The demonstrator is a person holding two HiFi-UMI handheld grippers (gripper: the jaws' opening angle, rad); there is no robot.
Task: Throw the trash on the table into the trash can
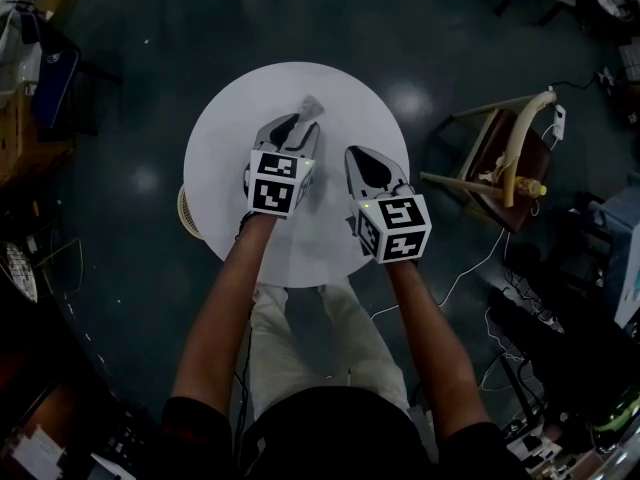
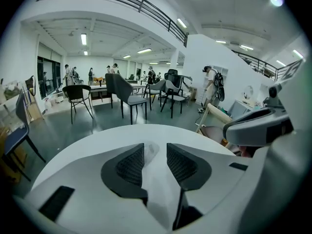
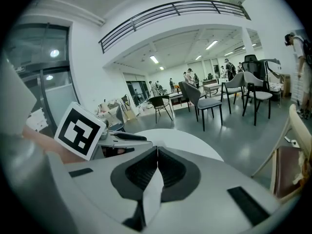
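1. Crumpled translucent plastic wrapper point(image 1: 310, 106), lying on the round white table point(image 1: 225, 138) in the upper middle of the head view, right at the tips of the left gripper; in the left gripper view, seen at centre frame point(image 2: 149, 151) between the two dark ribbed pads, nearer the left one.
2. Pale round perforated bin point(image 1: 186, 211), at left of centre in the head view, standing on the dark floor and partly hidden under the table's left edge.
3. Left gripper point(image 1: 298, 123), just left of centre above the table, pointing up-frame toward the wrapper; jaws spread apart, with a clear gap between them and the wrapper inside that gap, not clamped.
4. Right gripper point(image 1: 362, 154), just right of centre, beside the left one over the table; jaws pressed together along their whole length in the right gripper view point(image 3: 157, 152), nothing between them.
5. Wooden-framed chair with a dark brown seat point(image 1: 500, 163), at the right of the head view, well apart from the table.
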